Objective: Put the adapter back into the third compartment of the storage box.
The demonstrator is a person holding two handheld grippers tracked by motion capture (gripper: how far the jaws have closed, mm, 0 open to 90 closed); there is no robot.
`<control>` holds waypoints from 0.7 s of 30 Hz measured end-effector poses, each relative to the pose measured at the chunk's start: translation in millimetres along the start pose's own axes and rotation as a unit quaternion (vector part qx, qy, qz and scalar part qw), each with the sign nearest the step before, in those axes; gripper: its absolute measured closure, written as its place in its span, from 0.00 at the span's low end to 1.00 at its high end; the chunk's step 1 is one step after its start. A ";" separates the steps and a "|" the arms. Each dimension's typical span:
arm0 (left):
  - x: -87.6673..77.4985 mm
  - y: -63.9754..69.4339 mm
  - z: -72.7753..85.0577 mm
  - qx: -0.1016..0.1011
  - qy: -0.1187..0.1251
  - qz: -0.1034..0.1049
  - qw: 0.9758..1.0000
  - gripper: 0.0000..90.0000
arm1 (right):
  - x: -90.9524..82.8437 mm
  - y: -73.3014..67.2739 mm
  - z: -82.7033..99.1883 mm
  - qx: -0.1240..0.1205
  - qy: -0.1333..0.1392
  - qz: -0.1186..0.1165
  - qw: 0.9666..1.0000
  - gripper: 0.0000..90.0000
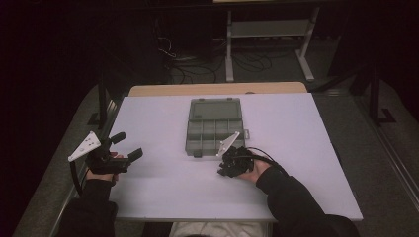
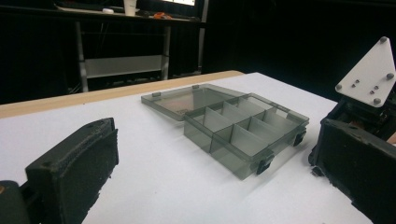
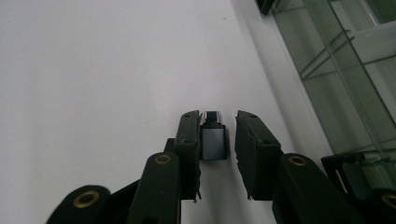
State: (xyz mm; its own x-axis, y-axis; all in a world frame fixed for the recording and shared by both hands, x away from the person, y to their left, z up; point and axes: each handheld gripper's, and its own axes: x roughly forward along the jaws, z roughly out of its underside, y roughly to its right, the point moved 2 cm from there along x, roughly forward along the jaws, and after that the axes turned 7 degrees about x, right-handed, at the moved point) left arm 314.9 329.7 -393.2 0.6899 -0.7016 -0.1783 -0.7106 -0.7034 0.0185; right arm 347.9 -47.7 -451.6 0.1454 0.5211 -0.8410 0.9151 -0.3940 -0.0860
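My right gripper (image 3: 217, 140) rests low on the white counter (image 3: 93, 70) beside the open compartment box (image 1: 215, 127), jaws narrowed around a small dark adapter (image 3: 213, 141), touching one pad. My left gripper (image 1: 123, 146) gapes wide, empty.

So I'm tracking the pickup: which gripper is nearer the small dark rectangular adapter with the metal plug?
Right. The right gripper has the adapter between its jaws; the left gripper hovers at the table's left edge.
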 end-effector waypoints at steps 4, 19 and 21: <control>-0.1 -0.1 0.0 0.000 0.000 0.000 1.000 0.00 | -0.1 -0.3 -0.1 0.000 -0.001 -0.001 1.000 0.82; 0.1 0.1 0.0 0.000 0.000 0.002 1.000 0.00 | -0.5 -4.4 -3.6 -0.007 0.001 0.005 1.000 0.83; 0.1 0.1 0.0 -0.001 0.000 0.001 1.000 0.00 | -2.6 -3.6 -4.8 -0.009 0.007 0.004 1.000 0.83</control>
State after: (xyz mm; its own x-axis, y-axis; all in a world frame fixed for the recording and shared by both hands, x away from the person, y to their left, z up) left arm 315.0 329.6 -393.2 0.6887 -0.7030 -0.1775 -0.7115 -0.7023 0.0206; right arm 346.1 -44.0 -446.6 0.1577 0.5284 -0.8342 0.9205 -0.3844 -0.0695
